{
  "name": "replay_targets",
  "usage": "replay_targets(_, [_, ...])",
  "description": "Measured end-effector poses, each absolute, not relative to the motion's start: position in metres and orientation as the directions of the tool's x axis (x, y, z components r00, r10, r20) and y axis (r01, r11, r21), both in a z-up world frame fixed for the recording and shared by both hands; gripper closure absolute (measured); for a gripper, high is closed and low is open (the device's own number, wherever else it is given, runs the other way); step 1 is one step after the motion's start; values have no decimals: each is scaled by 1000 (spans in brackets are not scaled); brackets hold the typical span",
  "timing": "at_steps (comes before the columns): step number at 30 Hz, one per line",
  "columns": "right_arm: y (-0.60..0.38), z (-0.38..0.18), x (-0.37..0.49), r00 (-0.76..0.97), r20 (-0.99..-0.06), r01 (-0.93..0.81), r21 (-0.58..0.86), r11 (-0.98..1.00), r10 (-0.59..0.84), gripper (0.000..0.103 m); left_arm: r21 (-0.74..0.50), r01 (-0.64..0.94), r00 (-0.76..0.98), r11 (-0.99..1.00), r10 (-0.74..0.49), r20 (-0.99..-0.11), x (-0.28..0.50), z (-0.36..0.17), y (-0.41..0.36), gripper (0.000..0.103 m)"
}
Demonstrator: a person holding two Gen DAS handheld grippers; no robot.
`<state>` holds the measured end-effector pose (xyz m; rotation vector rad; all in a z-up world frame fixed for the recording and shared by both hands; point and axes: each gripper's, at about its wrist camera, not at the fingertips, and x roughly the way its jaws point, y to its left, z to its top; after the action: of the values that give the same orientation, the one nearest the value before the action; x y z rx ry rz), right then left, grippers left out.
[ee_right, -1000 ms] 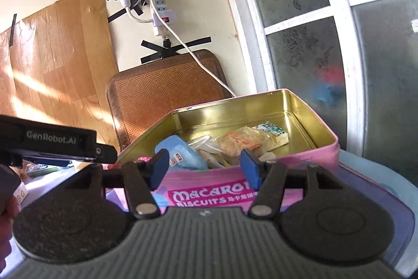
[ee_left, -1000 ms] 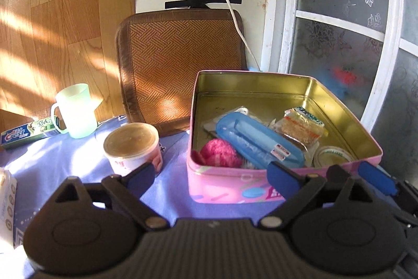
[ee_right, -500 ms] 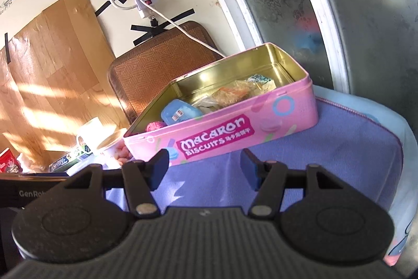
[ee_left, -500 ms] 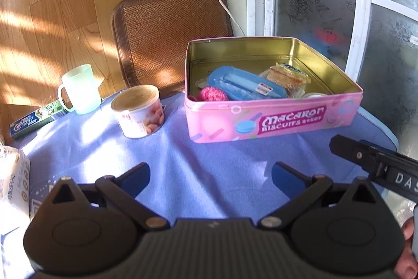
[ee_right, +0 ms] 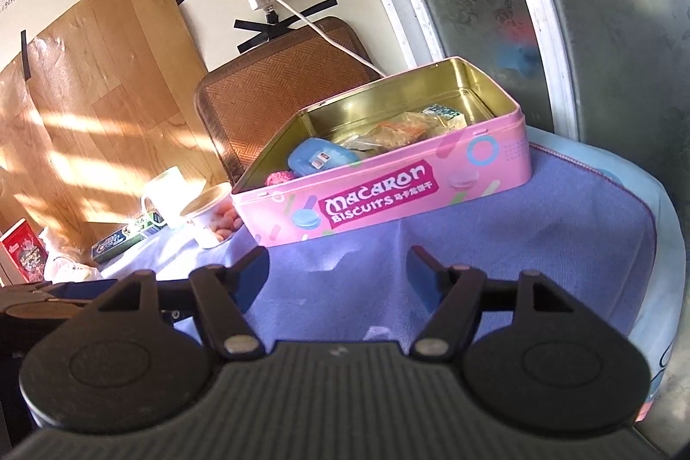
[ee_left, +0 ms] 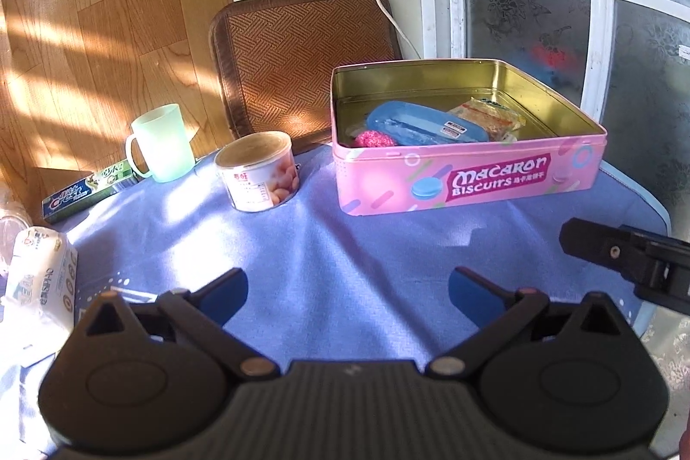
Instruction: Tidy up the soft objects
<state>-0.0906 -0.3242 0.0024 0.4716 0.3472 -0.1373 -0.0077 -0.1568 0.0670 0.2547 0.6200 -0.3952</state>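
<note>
From my left wrist camera, my left gripper (ee_left: 347,285) is spread wide and holds nothing; it hangs over the blue cloth (ee_left: 345,244). The pink biscuit tin (ee_left: 470,175) sits ahead on the right with its lid off. Inside it I count one pink fluffy ball (ee_left: 374,138), one blue case (ee_left: 424,124) and one crinkly snack packet (ee_left: 485,117). Outside the tin I count one green mug (ee_left: 160,143), one round tub (ee_left: 258,170), one toothpaste box (ee_left: 88,192) and one soft tissue pack (ee_left: 39,287) at the far left edge. I think the tissue pack is the soft thing left to put away. It is squishy, so if I pinch only a corner, it could slip out or tear. The tub and mug stand between it and the tin, so I could bump them on the way. From my right wrist camera, my right gripper (ee_right: 338,268) is also open wide and holds nothing; it hangs over the cloth, well back from the tin. I see the same tin (ee_right: 388,188), with the ball (ee_right: 279,179), the case (ee_right: 321,157) and the packet (ee_right: 399,128) in it. Far left there is one red box (ee_right: 23,251). If I swing left too fast, my two grippers could knock each other.
</note>
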Motion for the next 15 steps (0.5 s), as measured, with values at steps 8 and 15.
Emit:
replay_targets(8, [-321, 2, -88, 929, -369, 203, 413, 888, -41, 30, 93, 415, 740, 905, -276, -613, -4, 65, -149, 0])
replay_targets(15, [-318, 3, -84, 926, -375, 196, 410, 891, -31, 30, 111, 383, 754, 917, -241, -611, -2, 62, -141, 0])
